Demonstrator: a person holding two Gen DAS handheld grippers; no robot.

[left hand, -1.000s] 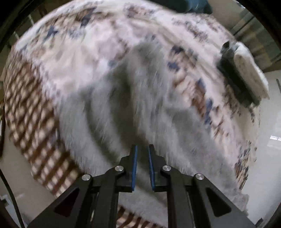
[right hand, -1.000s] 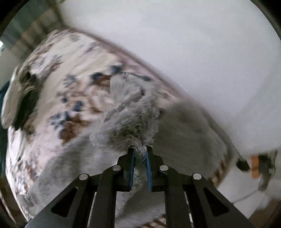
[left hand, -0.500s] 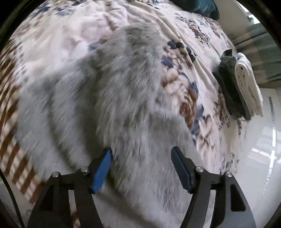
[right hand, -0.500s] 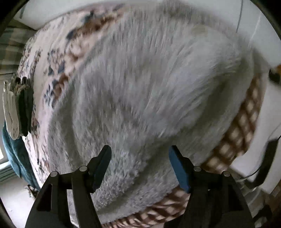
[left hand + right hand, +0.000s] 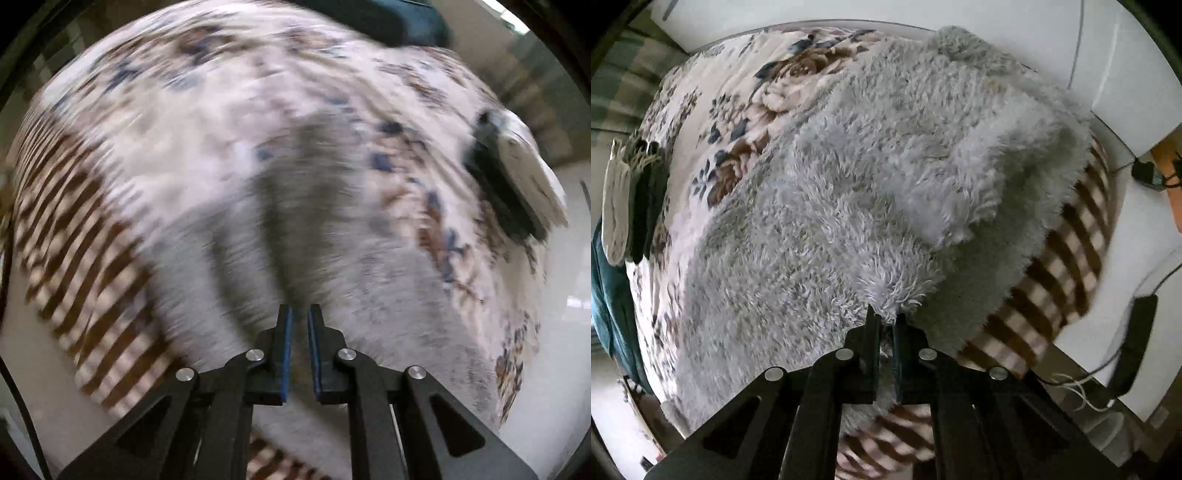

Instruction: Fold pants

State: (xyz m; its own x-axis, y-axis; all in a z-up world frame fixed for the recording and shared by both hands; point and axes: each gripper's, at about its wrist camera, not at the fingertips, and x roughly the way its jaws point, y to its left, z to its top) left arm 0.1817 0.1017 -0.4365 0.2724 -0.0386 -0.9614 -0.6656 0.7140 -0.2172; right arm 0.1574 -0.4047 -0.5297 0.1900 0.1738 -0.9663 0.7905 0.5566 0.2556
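Fluffy grey pants [image 5: 849, 192] spread on floral bedspread [image 5: 746, 107], near edge over brown checked border [image 5: 1067, 236]. Right gripper [image 5: 884, 325] clenched on a tuft of the near hem. Left gripper [image 5: 299, 325] pinched shut with fleece between the pads — grip likely, view too blurred to confirm. Lift both corners evenly, keep edge taut, carry toward far end. Long axis runs away from grippers — far end narrows up-bed.

Fleece pants [image 5: 849, 192] spread on floral bedspread [image 5: 701, 122], over checked blanket [image 5: 1067, 251] at bed edge; folded clothes stack [image 5: 631, 199] well left (right wrist view).
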